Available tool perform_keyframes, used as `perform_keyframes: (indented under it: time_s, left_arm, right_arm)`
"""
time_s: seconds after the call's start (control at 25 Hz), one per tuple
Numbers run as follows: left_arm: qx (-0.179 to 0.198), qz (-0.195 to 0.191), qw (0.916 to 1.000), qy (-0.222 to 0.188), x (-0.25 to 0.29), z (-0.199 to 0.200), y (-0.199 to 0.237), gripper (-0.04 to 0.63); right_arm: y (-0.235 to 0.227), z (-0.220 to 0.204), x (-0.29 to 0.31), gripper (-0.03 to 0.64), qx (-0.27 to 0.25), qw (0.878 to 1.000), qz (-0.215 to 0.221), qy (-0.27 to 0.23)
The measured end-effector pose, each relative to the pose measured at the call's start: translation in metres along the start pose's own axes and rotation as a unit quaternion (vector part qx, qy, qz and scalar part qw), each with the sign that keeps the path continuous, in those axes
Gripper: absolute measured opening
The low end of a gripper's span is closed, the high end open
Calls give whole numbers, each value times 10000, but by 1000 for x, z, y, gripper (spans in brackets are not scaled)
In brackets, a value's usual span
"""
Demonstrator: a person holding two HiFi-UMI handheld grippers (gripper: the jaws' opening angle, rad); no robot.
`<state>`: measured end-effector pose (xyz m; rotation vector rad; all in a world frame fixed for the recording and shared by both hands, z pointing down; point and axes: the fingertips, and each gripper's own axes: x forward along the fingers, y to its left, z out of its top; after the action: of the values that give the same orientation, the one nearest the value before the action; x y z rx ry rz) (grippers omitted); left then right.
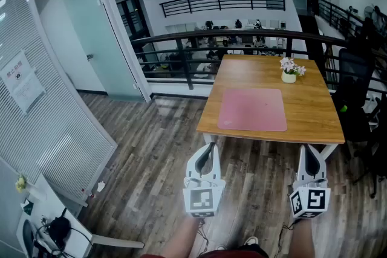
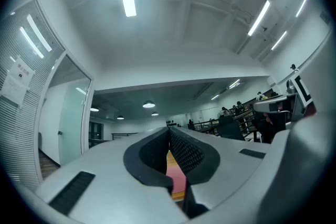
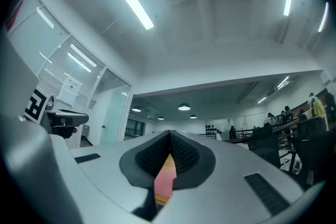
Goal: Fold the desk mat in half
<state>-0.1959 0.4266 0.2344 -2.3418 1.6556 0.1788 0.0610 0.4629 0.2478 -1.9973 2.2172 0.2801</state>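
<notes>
A pink desk mat [image 1: 252, 109] lies flat and unfolded on the near half of a wooden table [image 1: 314, 112]. Both grippers hang in the air short of the table's near edge, over the floor. My left gripper [image 1: 207, 146] is shut and empty, below the table's near left corner. My right gripper [image 1: 311, 148] is shut and empty too, below the near right part of the table. In the left gripper view a sliver of the mat [image 2: 176, 173] shows behind the closed jaws. The right gripper view shows the mat [image 3: 164, 181] the same way.
A small pot of flowers [image 1: 289, 69] stands on the table's far right. A black office chair [image 1: 354, 78] is to the right of the table. A black railing [image 1: 181, 51] runs behind it, and a glass partition with blinds [image 1: 42, 106] is on the left. Wooden floor lies underfoot.
</notes>
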Motion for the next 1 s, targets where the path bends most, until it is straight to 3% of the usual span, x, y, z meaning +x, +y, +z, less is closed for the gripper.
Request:
perform_keyframes:
  time_s: [0.52,0.8,1.0]
  left_arm:
    - [-26,-21,10000,4,-68,-10,42,20]
    - [-86,-25,9999,131,-73,-24,48,20]
    - [-42,-17,10000,-24,-65,-28,48,20]
  right_arm:
    - [76,-7,-35,9,-14,10000,52,-47]
    - [87,-13,-33,9,-113,9999,43,29]
    - [81,-18,-23,9,-203,9998,39,-49]
